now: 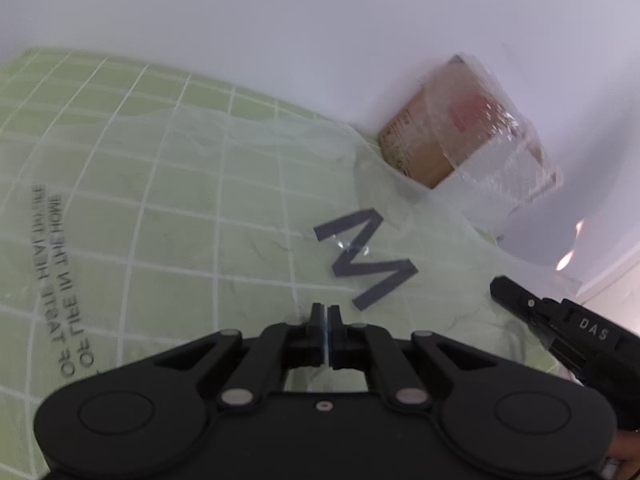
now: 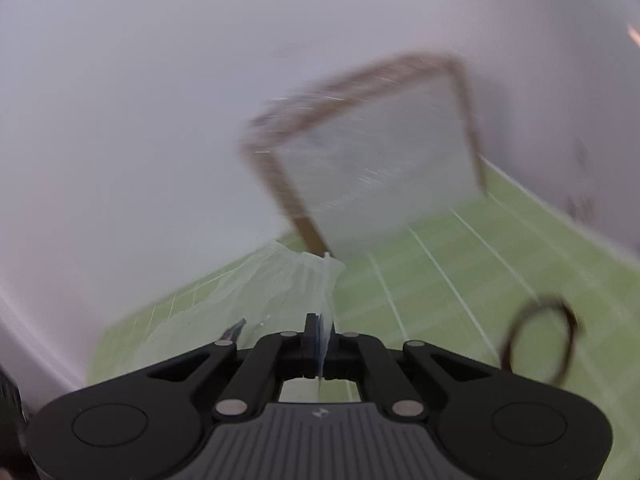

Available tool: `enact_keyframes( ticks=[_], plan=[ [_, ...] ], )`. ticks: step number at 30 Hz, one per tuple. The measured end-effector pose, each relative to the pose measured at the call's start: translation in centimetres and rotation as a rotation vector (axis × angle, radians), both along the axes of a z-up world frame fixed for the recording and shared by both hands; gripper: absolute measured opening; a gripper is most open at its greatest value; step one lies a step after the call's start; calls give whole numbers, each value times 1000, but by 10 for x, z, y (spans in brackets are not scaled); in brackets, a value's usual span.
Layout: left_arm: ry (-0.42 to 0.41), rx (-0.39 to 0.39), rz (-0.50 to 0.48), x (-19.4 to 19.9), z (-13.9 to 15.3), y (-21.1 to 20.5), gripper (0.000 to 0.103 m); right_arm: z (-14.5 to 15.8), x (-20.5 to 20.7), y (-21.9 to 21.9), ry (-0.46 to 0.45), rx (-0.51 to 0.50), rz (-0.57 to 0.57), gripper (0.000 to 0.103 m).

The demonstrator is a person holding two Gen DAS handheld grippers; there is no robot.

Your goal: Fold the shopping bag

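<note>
A clear plastic shopping bag (image 1: 224, 184) with a dark "M" and black lettering lies spread on the green grid mat (image 1: 100, 92). My left gripper (image 1: 327, 312) is shut on the bag's near edge, with the film pinched between its fingers. My right gripper (image 1: 520, 300) shows at the right of the left wrist view, at the bag's right edge. In the right wrist view my right gripper (image 2: 320, 322) is shut on a fold of the bag (image 2: 276, 288), which rises in a crumpled sheet to the left.
A brown cardboard box (image 1: 436, 136) wrapped in clear film stands against the white wall past the mat; it shows blurred in the right wrist view (image 2: 384, 160). A dark ring (image 2: 540, 344) lies on the mat (image 2: 460, 264) at the right.
</note>
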State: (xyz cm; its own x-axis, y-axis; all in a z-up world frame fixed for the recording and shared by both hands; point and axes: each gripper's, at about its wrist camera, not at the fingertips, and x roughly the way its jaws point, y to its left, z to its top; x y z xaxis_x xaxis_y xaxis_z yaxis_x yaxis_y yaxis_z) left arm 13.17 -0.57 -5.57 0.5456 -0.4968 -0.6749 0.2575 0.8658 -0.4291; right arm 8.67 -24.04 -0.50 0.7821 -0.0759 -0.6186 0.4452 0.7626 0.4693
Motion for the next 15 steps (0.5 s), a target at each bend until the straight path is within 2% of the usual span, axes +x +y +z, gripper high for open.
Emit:
enact_keyframes(
  ticks=[2,5,8,11,12,15],
  plan=[
    [-18,22,-6,-6,4,-3,9,-2,-8,-2,16,41,-62,1],
    [-32,-13,-42,-27,16,-4,11,3,-12,7,-12,-28,-23,1],
    [-29,-17,-9,-40,21,4,16,17,-14,25,-67,-179,63,1],
    [-4,-74,51,-43,23,20,16,32,-19,47,-133,-412,174,1],
    [5,-98,59,-41,24,26,16,36,-21,52,-154,-460,217,1],
    [16,-153,77,-32,33,40,24,42,-24,57,-206,-499,335,1]
  ],
)
